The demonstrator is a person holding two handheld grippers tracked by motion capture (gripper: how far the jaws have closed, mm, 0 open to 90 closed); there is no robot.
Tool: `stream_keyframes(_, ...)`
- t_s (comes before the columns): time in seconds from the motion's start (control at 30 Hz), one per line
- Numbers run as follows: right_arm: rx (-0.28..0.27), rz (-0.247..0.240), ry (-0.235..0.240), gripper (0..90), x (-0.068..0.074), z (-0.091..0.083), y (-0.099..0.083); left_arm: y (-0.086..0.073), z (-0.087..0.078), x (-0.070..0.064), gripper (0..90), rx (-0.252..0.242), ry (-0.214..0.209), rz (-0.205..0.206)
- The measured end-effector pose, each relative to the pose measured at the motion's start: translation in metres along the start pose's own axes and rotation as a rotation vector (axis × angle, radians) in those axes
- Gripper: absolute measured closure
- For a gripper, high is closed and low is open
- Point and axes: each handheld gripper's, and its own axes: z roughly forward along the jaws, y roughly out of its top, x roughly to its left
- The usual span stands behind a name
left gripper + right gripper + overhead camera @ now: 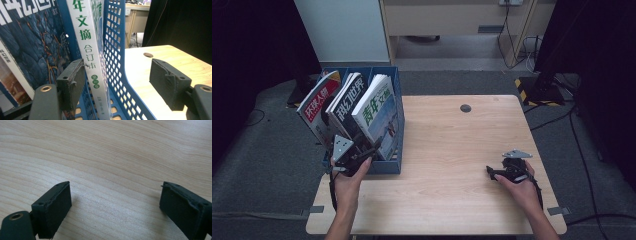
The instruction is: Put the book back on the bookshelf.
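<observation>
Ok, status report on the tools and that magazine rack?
Left tool open, straddling green-lettered magazine and blue rack wall. Right tool open, empty, over table.

Blue rack (396,95): lower front wall hidden behind the left gripper (354,152) and the hand holding it; in the left gripper view its top and base are cut by the picture's edges.

White-spined volume (87,50), inside the rack against its right wall: title cut off at the top edge, small print at the spine's foot too small to read.

Dark magazine (32,47), left of that volume in the rack: cover cropped top and left.

Right gripper (510,171), well apart from the rack on the counter (452,150): jaws partly covered by the hand.
</observation>
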Motion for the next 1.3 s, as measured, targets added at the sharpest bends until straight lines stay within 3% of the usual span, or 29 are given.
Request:
stream_keyframes(0.2,0.000,0.003,0.000,10.6,0.000,0.000,0.000,0.001,0.001,-0.011,27.9,0.010,-0.030,0.035)
stream_keyframes(0.63,0.000,0.002,0.000,10.6,0.000,0.000,0.000,-0.001,0.020,-0.034,26.3,0.054,-0.119,0.095)
stream_keyframes(1.3,0.000,0.001,0.002,10.4,0.000,0.000,0.000,-0.004,0.039,-0.052,20.1,0.095,-0.190,0.122)
